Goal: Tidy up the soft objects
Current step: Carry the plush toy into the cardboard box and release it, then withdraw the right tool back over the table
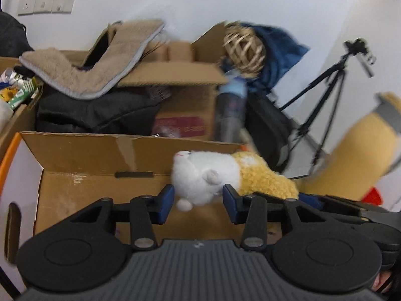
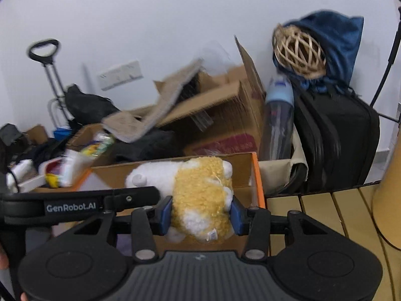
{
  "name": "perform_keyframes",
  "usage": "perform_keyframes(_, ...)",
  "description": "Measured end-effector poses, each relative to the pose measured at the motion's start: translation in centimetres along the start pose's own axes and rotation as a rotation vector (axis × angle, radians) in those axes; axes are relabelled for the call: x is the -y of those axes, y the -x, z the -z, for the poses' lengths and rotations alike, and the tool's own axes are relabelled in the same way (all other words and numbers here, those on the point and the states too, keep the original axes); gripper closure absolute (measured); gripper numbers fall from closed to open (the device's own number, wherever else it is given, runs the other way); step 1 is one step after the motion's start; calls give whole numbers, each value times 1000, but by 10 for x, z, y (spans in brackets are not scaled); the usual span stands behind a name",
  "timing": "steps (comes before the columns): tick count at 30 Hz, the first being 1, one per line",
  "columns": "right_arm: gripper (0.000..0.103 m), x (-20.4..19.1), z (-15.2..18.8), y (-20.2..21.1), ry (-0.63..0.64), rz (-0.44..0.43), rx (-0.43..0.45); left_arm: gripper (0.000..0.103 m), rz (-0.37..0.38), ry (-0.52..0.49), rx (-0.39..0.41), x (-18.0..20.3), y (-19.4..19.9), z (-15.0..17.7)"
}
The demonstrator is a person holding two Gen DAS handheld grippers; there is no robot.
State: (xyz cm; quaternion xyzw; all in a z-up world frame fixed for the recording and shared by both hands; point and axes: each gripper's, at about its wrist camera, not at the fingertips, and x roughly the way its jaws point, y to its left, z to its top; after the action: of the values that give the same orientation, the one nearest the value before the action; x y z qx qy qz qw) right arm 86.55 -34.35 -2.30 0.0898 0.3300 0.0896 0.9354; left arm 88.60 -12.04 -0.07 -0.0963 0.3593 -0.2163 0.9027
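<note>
Above the near cardboard box [image 1: 82, 160], a plush toy [image 1: 210, 175] is held between both grippers, its white head end in the left gripper [image 1: 198, 199] and its yellow curly-furred hind end in the right gripper [image 2: 201, 212]. Each pair of blue-padded jaws is partly closed and pressed against the toy's sides, so the soft body bulges between the pads. The toy is seen lying on its side: a white face with a small pink mouth, a rounded ear, small white paws, and a white patch with a sewn label on the yellow end. The near box has an orange-edged white outer wall, an upright brown flap with a slot handle, and an interior of which only bare cardboard is visible. Farther back, a second cardboard box [image 1: 175, 75] stands with open flaps; a beige fleecy mat [image 1: 95, 67] with a grey border is draped over it, and a dark garment [image 1: 100, 113] lies below the mat. To the far left, another carton [image 2: 85, 135] holds mixed packets, blurred. To the right, a transparent bottle [image 1: 231, 107] with a pale blue cap stands beside a black bag [image 2: 335, 135], on which a woven rattan ball [image 2: 298, 50] rests in blue cloth [image 2: 335, 40]. A slatted yellow tabletop [image 2: 325, 210] is seen at the near right, and a tripod [image 1: 323, 102] at the far right.
</note>
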Motion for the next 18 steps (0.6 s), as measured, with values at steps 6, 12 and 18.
perform_keyframes(6,45,-7,-1,-33,80,145,-28,39,-9,21,18,-11,-19,-2)
perform_keyframes(12,8,-21,4,-46,174,125,-129,33,-26,-37,4,3,-17,10)
perform_keyframes(18,2,-32,-8,1,157,83,-84,31,-15,-96,78,16,45,0)
